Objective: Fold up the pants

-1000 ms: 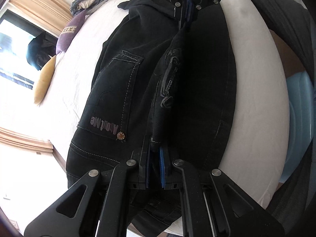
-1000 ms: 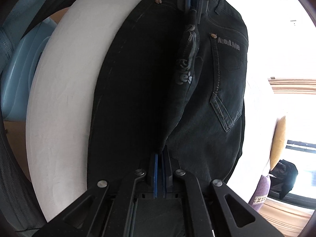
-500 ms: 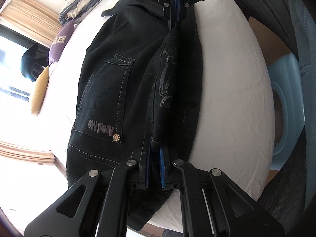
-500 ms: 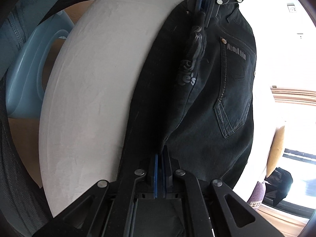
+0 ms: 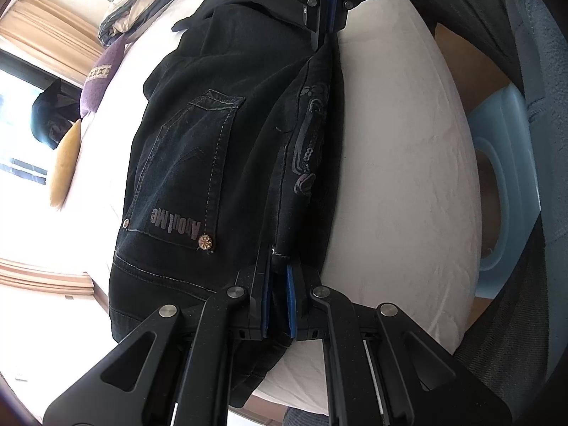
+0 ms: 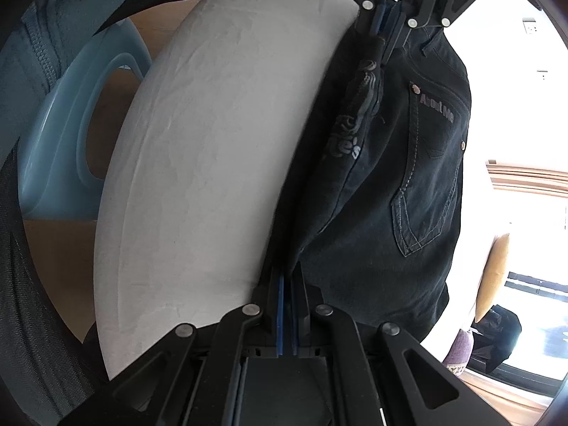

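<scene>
Black jeans (image 5: pixel 198 163) with an "About Me" back pocket lie on a white bed (image 5: pixel 397 163). A raised ridge of the cloth with a grey print runs between the two grippers. At the bottom of the left wrist view my left gripper (image 5: pixel 278 273) is shut on one end of that ridge. My right gripper (image 5: pixel 328 17), at the top, is shut on the other end. In the right wrist view the right gripper (image 6: pixel 285 284) pinches the jeans (image 6: pixel 408 213) at the bottom, and the left gripper (image 6: pixel 388 25) holds them at the top.
The bed's (image 6: pixel 213 142) rounded edge drops to a brown floor where a light blue plastic stool (image 5: pixel 504 177) stands. A purple cushion (image 5: pixel 99 78), a yellow cushion (image 5: pixel 65 163) and a heap of bedding (image 5: pixel 142 7) lie at the far side by the window.
The black cloth on the bed-edge side of the held ridge has shrunk to a thin strip. More white sheet and more of the blue stool show. Both grips are unchanged.
</scene>
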